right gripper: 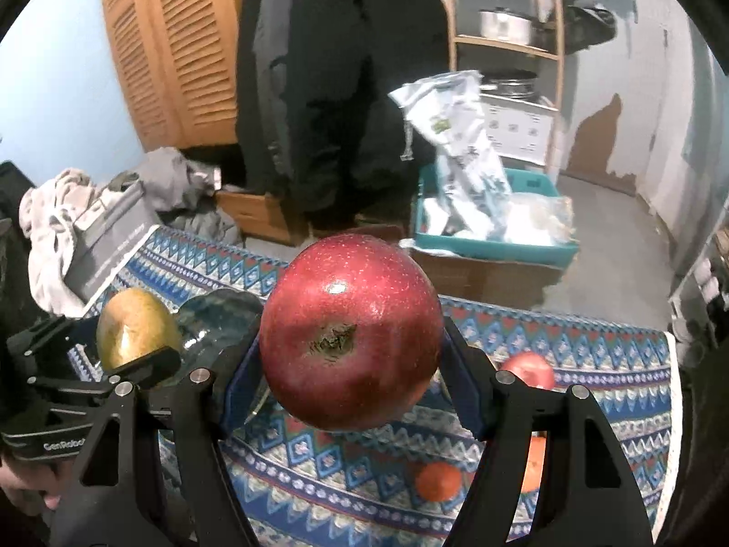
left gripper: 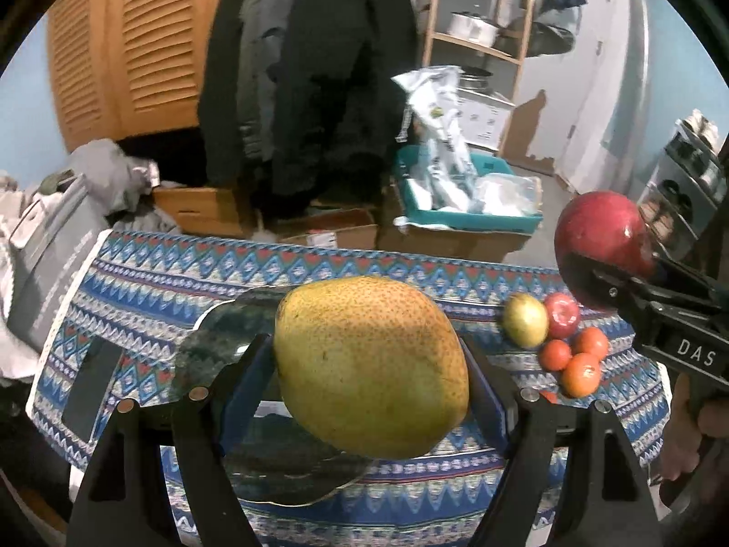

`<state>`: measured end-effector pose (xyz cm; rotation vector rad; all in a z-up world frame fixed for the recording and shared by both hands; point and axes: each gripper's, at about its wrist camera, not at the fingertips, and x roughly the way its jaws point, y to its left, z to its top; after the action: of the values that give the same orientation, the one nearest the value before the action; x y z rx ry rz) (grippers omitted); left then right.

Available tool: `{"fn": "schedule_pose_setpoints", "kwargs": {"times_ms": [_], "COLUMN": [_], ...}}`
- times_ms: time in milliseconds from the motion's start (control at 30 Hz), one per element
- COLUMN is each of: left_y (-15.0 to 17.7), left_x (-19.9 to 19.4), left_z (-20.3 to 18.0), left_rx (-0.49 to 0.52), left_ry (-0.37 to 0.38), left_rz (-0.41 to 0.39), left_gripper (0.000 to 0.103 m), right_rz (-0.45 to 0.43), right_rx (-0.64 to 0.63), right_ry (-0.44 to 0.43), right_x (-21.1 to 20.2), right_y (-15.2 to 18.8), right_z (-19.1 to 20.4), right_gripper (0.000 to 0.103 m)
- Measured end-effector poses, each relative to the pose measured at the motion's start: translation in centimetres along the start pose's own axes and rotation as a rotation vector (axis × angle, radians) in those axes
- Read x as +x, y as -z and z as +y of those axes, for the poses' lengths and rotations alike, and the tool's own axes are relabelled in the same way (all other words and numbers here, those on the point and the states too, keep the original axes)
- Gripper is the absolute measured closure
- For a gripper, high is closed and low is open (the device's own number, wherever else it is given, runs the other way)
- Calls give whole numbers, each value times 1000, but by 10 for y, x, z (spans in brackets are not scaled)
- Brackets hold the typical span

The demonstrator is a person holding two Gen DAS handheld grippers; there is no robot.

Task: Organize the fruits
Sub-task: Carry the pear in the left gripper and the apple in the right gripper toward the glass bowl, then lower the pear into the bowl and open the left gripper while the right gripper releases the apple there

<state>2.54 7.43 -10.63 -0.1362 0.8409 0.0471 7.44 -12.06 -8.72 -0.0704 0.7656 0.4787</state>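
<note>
Left gripper point(left gripper: 371, 367) fingers pinch the mango point(left gripper: 371, 367); right gripper point(right gripper: 351, 337) fingers pinch the red apple point(right gripper: 351, 337). Lower each gently onto the glass dish point(left gripper: 218, 332), apart.

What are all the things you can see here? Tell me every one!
pear: one, yellow, held above the dish
big apple: one, dark red, held above the cloth
small fruits: five, one yellow, one red, three orange, clustered on the cloth
glass dish: one, dark green, on the cloth
tablecloth: one, blue patterned, covering the table
teal crate: one, behind the table, holding bags
left gripper: black fingers clamping the pear
right gripper: black fingers clamping the big apple
</note>
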Motion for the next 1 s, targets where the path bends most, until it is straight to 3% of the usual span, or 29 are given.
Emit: {"fn": "schedule_pose_setpoints", "kwargs": {"times_ms": [233,567,1000], "left_y": [5,24,49], "left_x": [11,42,91], "left_z": [39,87,124], "left_rx": [-41,-87,-120], "left_ry": [-66,-117,-178], "left_rz": [12,92,211], "left_gripper": [22,22,22], "right_rz": [49,141,310], "right_rx": [-42,-73,-162], "right_ry": [-42,-97,-102], "right_x": [36,87,160], "right_y": [-7,-11,16], "right_z": [38,76,114], "right_gripper": [32,32,32]}}
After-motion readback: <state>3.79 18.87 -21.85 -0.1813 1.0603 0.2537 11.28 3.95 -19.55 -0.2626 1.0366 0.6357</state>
